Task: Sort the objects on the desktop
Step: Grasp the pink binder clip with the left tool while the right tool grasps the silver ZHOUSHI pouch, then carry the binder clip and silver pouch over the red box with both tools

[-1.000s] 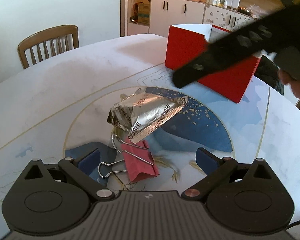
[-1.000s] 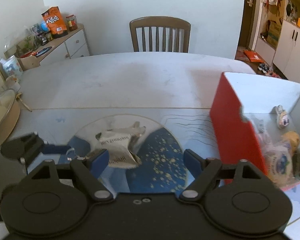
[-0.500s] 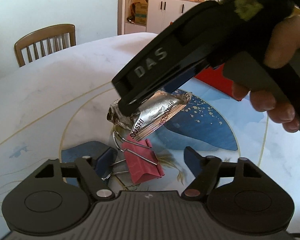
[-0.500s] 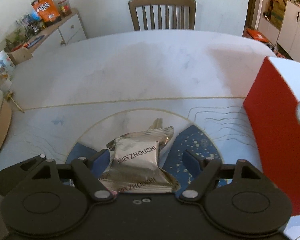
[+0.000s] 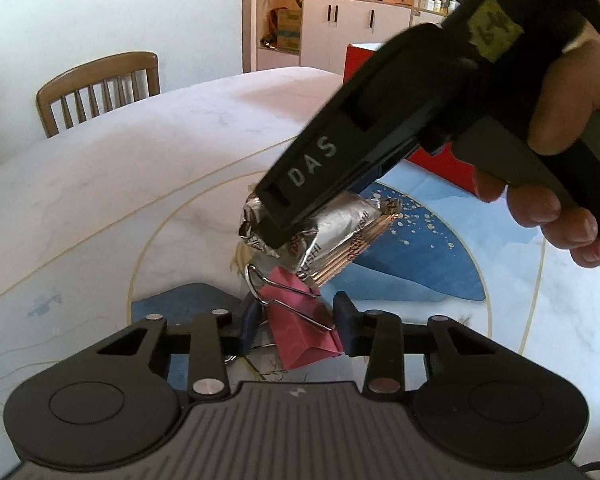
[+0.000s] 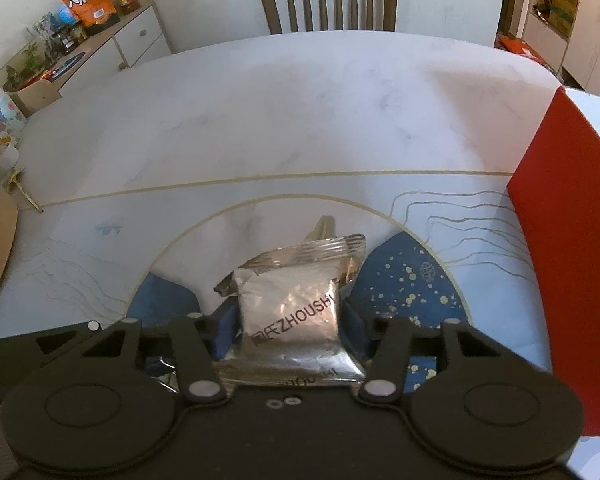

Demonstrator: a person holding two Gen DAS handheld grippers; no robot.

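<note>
Tool in my left hand [image 5: 296, 326] is closing on the pink binder clip [image 5: 300, 320]: its blue pads [image 5: 344, 328] sit at either side of the clip's body, the right one against it, the left one close to the wire handles, so I cannot say the grip is firm on both sides. The clip lies on the table [image 5: 112, 184], over the blue and white round pattern, just in front of and partly under the silver foil packet [image 5: 332, 236].

My right tool [image 6: 288, 328] is closing too, and the foil packet [image 6: 296, 312] is between its blue pads [image 6: 354, 332]. In the right wrist view both pads press on the packet's sides, and the printed face of the packet points up at the camera. From the left wrist view I see the same tool [image 5: 320, 184] come in from the upper right, black with pale lettering on its finger, its tip down over the left end of the packet, and my right hand [image 5: 560, 160] wrapped round the handle.

A red box [image 6: 564, 272] stands on the table to the right of the packet, well apart from it; in the left wrist view only bits of the box [image 5: 440, 164] show behind the right tool. A wooden chair [image 6: 328, 0] stands at the far side of the table, and a low cabinet [image 6: 100, 48] with jars and an orange bag on it is off to the left.
</note>
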